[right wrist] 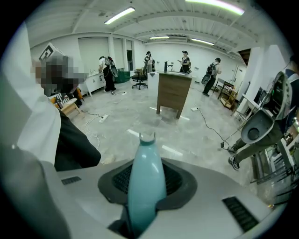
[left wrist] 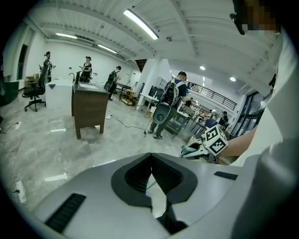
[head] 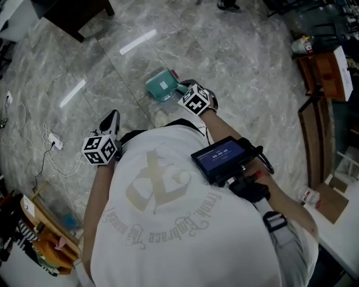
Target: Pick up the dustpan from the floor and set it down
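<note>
The teal dustpan (head: 161, 86) shows in the head view just beyond my right gripper (head: 182, 88), over the grey marble floor. From above I cannot tell whether it touches the floor. In the right gripper view its teal handle (right wrist: 145, 154) runs up between the dark pads, and my right gripper (right wrist: 146, 179) is shut on it. My left gripper (head: 110, 119) hangs at the person's left side, away from the dustpan, its jaws meeting at the tips with nothing in them (left wrist: 152, 170). The left gripper view also catches the dustpan (left wrist: 191, 150) off to the right.
A dark wooden desk (head: 73, 14) stands at the far left. A power strip with cables (head: 54, 143) lies on the floor left of me. Wooden furniture (head: 325, 73) lines the right side and a wooden rack (head: 45, 224) sits near left. Several people stand far across the room (right wrist: 184, 60).
</note>
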The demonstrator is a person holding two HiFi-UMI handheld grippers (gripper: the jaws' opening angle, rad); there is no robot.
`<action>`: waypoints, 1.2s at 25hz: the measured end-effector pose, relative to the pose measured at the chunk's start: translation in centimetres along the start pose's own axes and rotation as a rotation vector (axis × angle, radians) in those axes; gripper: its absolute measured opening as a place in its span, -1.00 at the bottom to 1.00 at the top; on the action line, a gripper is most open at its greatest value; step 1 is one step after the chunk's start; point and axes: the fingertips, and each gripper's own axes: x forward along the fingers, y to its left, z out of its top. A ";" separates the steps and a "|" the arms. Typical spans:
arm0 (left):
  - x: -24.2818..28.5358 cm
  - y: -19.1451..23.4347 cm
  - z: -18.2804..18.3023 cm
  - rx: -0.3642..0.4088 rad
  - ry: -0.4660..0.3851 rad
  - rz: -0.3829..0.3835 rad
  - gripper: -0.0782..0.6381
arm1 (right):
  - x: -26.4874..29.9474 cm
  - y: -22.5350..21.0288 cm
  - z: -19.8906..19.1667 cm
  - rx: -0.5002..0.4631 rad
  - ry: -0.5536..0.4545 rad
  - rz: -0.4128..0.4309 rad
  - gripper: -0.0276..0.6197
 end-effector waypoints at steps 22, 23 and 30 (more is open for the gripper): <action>-10.1 10.1 -0.2 -0.067 -0.124 0.047 -0.75 | -1.4 9.3 17.1 -0.182 -0.084 0.073 -0.59; -10.5 10.5 -0.3 -0.069 -0.125 0.044 -0.75 | -1.6 9.9 18.0 -0.187 -0.086 0.079 -0.59; -12.1 13.0 -0.4 -0.053 -0.136 0.019 -0.75 | -3.0 12.5 22.8 -0.222 -0.124 0.075 -0.59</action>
